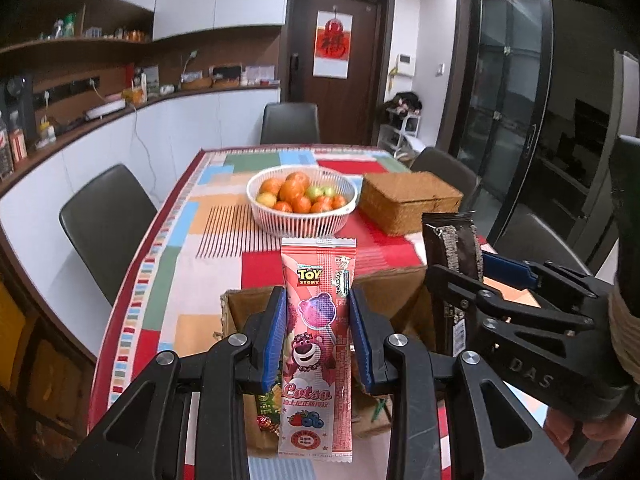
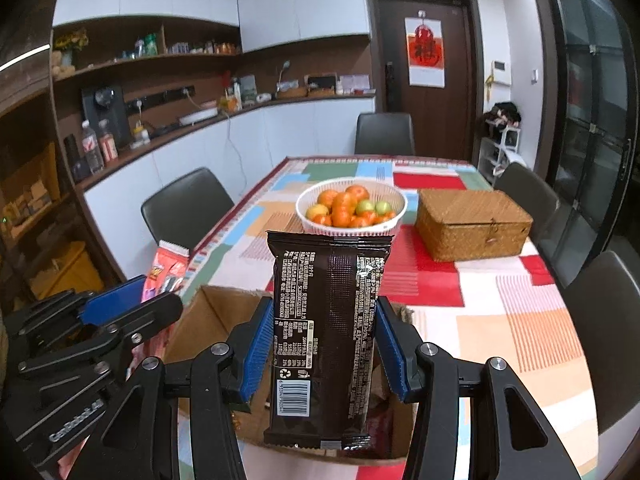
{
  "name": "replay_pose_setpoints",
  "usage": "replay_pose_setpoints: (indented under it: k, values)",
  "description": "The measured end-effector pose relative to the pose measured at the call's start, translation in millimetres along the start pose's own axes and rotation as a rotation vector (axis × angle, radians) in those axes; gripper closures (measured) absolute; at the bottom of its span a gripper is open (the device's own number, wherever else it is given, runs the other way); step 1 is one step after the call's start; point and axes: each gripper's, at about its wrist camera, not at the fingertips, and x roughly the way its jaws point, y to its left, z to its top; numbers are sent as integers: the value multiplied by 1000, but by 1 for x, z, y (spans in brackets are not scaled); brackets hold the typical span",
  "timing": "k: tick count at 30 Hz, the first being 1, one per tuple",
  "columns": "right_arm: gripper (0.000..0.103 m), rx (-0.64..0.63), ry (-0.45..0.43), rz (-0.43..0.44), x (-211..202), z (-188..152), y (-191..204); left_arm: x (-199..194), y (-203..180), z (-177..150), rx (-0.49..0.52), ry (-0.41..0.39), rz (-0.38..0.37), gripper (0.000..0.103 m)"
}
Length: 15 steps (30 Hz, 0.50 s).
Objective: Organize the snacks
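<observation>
L: left hand-held gripper [image 1: 318, 334] is clamping pink Lotso packet [image 1: 316, 344] upright over cardboard box [image 1: 240, 304] | R: right hand-held gripper [image 2: 324, 344] is clamping dark wrapper [image 2: 326, 340] above same box | tip: I'm keeping packets apart, squeezing lightly, lowering well inside before releasing

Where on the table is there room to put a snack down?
Bare tablecloth lies right of the cardboard box, in front of the wicker box, and left of the fruit basket. The cardboard box itself is crowded.

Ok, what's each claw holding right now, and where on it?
Left claw grips the pink Lotso packet by its side edges, mid-length. Right claw grips the dark brown packet the same way.
</observation>
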Motion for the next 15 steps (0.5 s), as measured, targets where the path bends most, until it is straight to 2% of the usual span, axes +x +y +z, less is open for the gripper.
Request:
replay_pose_setpoints:
  k: [4,6,8,10,13,15]
  values:
    - [53,-14,40,-5,20,-3,1,21,8,-6,-33,50,21,69]
    - [52,-18,59,-9,27,-5,1,23,10,-13,-39,66,36,58]
    - [41,-27,90,-23,31,-10,2,19,9,-19,-33,60,49,57]
    - [40,-35,79,-45,27,-17,2,12,9,-24,-29,56,72,51]
    - [37,-41,70,-53,14,-27,2,-3,6,-33,-19,34,99,49]
    - [31,-32,50,-56,4,-31,0,-17,2,-39,-10,12,113,45]
